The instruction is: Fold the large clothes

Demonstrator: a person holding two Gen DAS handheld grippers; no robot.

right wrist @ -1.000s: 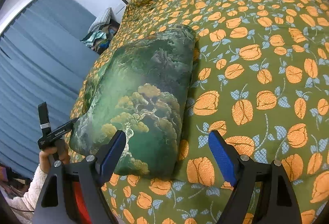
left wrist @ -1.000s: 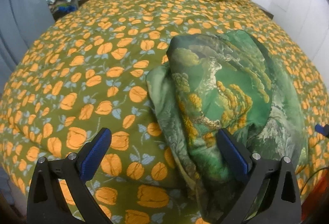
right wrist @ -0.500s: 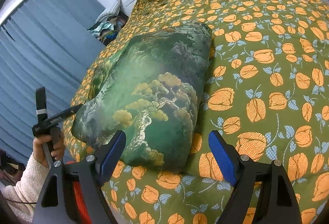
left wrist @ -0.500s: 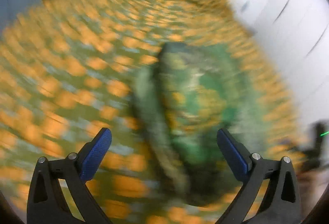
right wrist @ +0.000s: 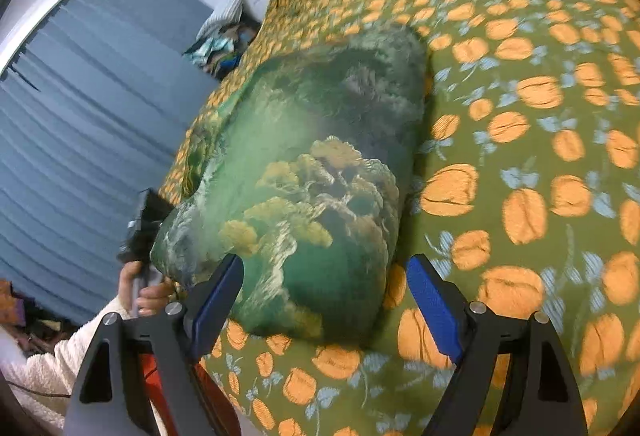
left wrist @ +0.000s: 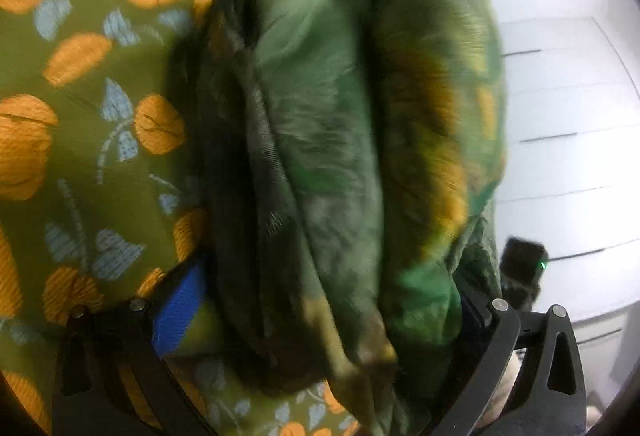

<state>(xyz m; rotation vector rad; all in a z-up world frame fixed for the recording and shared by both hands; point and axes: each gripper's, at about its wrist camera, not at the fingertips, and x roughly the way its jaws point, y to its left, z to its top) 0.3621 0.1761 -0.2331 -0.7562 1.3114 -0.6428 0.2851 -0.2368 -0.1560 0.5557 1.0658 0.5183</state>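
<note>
Left gripper (left wrist: 320,320): fingers wide, straddling the near end of the folded green garment (left wrist: 340,140); whether the pads press on it cannot be told through the blur. Right gripper (right wrist: 324,312): fingers wide and empty, poised just short of the garment (right wrist: 312,172), its left finger (right wrist: 218,304) over the garment's near corner. The garment lies on the bed (right wrist: 520,156), long axis running away from both grippers toward the headboard. Left hand (right wrist: 146,290) sits at the garment's left near corner, judged the nearer.
</note>
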